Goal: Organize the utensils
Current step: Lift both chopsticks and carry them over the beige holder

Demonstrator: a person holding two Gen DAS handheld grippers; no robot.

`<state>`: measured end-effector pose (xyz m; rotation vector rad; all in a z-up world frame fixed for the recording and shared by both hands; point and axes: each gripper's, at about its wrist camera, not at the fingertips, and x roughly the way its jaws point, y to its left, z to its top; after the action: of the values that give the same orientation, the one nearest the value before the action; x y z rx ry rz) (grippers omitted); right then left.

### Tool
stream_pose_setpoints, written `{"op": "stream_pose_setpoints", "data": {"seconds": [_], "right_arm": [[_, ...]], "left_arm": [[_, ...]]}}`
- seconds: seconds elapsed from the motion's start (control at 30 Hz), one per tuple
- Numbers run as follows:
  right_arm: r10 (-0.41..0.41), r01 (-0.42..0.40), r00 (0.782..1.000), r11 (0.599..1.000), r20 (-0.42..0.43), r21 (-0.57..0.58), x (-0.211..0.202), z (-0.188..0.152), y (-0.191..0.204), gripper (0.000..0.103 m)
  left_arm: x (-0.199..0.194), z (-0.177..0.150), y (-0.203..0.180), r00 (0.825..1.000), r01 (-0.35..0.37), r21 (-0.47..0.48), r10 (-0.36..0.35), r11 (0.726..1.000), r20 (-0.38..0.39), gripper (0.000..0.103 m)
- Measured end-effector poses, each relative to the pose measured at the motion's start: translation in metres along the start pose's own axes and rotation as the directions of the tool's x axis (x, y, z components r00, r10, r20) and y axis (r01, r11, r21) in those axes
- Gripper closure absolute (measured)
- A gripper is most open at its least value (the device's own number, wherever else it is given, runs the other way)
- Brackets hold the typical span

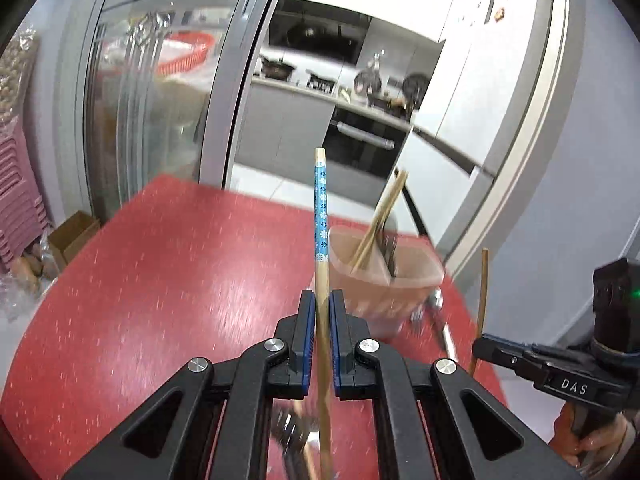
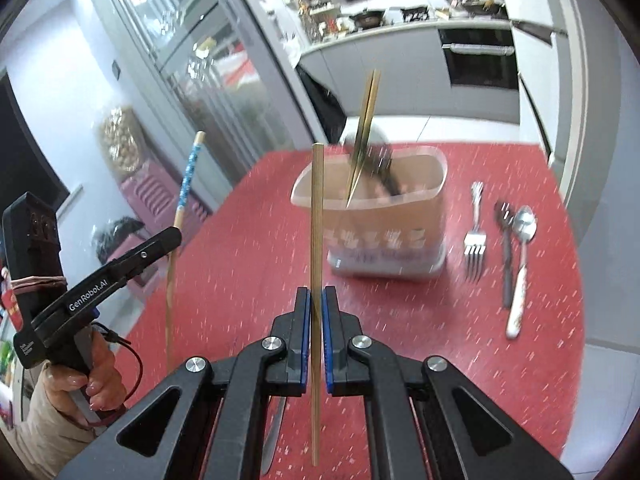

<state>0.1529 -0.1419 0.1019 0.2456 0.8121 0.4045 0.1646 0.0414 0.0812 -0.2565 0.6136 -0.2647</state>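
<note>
My left gripper (image 1: 322, 300) is shut on a chopstick with a blue flowered end (image 1: 321, 216), held upright above the red table; it also shows in the right wrist view (image 2: 182, 208). My right gripper (image 2: 316, 296) is shut on a plain wooden chopstick (image 2: 317, 220), also upright; it also shows in the left wrist view (image 1: 482, 300). A translucent pink utensil holder (image 2: 384, 216) stands ahead with two chopsticks (image 2: 366, 120) and dark utensils in it. The holder (image 1: 384, 276) is just right of the left gripper.
A fork (image 2: 475, 236), a dark spoon (image 2: 505, 248) and a white-handled spoon (image 2: 520, 264) lie right of the holder on the red table (image 2: 240, 264). A knife blade (image 2: 276, 432) lies under the right gripper. Kitchen counter and glass door stand behind.
</note>
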Motion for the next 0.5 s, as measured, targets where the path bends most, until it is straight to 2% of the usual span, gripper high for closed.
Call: {"op": "stream_pose_setpoints", "data": {"seconds": [0.2,0.5], "right_arm": [[-0.033,0.031,0.994,0.999,0.100,0.018,-0.012,0.040,-0.012,0.097],[-0.088,0.089,0.965,0.996,0.247,0.008,-0.021,0.103,-0.022,0.097]], "left_arm": [[0.017,0.042,-0.014,0.996,0.031,-0.024,-0.029,0.999,0.084,0.071],[0.053,0.082,-0.028,0.984,0.046,-0.053,-0.036,0.998,0.175,0.071]]}}
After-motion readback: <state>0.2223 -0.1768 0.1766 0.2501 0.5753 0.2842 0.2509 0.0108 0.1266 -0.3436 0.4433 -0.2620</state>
